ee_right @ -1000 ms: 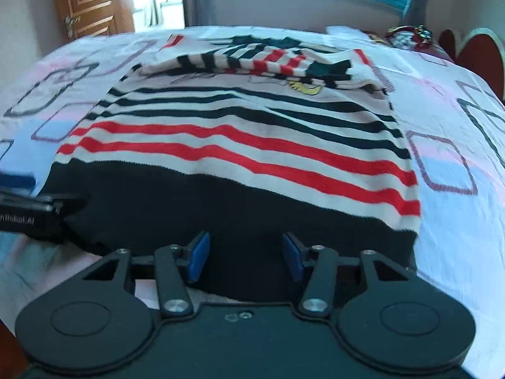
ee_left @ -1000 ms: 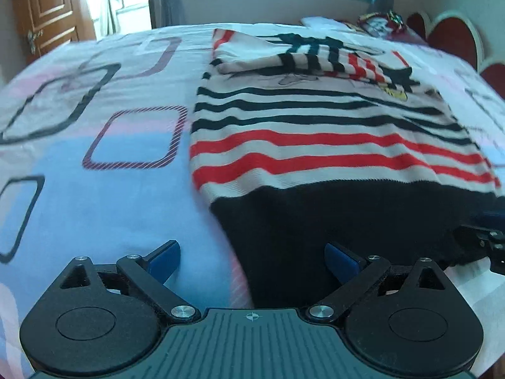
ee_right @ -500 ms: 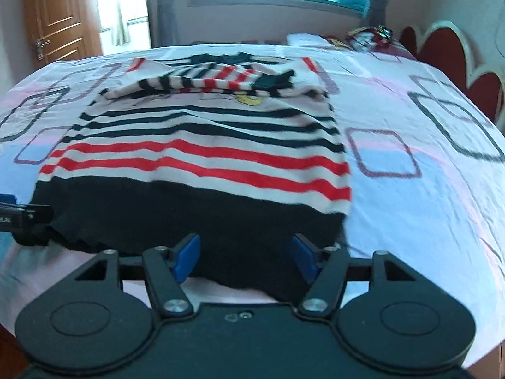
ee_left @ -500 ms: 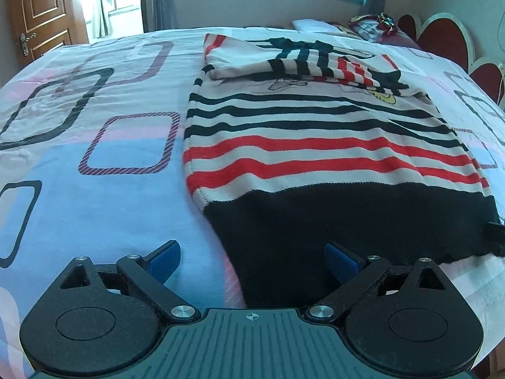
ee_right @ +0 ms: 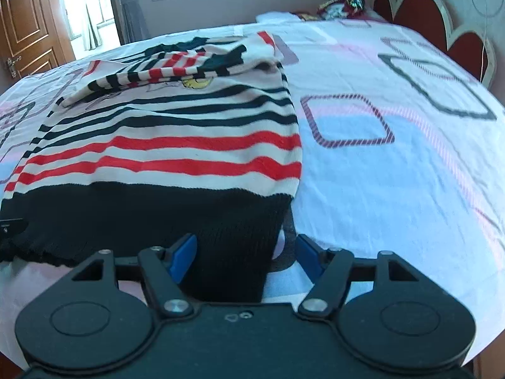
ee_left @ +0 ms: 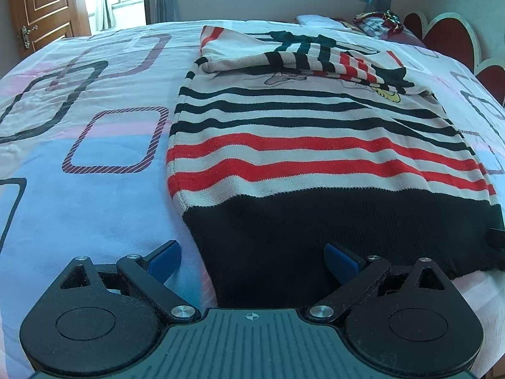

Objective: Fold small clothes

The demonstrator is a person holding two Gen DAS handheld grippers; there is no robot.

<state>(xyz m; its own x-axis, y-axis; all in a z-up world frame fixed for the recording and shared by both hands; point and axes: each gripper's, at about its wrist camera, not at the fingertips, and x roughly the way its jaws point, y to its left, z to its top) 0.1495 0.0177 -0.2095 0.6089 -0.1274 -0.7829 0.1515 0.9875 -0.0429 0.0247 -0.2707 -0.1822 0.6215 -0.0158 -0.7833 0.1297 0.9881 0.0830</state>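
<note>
A small striped sweater (ee_left: 318, 145) lies flat on a bed sheet (ee_left: 94, 189) that is white, pink and light blue with rounded square outlines. The sweater has a wide black band (ee_left: 331, 221) at its near edge, then red and white stripes, then thin black stripes farther away, and at the far end its sleeves (ee_left: 315, 60) are folded across the chest over a cartoon print. The left gripper (ee_left: 252, 257) is at the near left corner of the sweater, and its two blue fingertips (ee_left: 164, 259) are spread wide apart; the black band passes between them, but the pads do not press on it, so it holds nothing. The right gripper (ee_right: 244, 252) is at the near right corner of the same black band (ee_right: 157, 218); its blue fingertips (ee_right: 183, 252) are also apart, with the corner of the cloth between them, and the left pad is just beside the knit while the right pad stands clear of it over the sheet. In each wrist view a dark part of the other tool shows at the side edge of the band. At the far right a red scalloped headboard (ee_right: 442, 22) stands by the bed, and a wooden door (ee_left: 44, 6) is at the far left.
</note>
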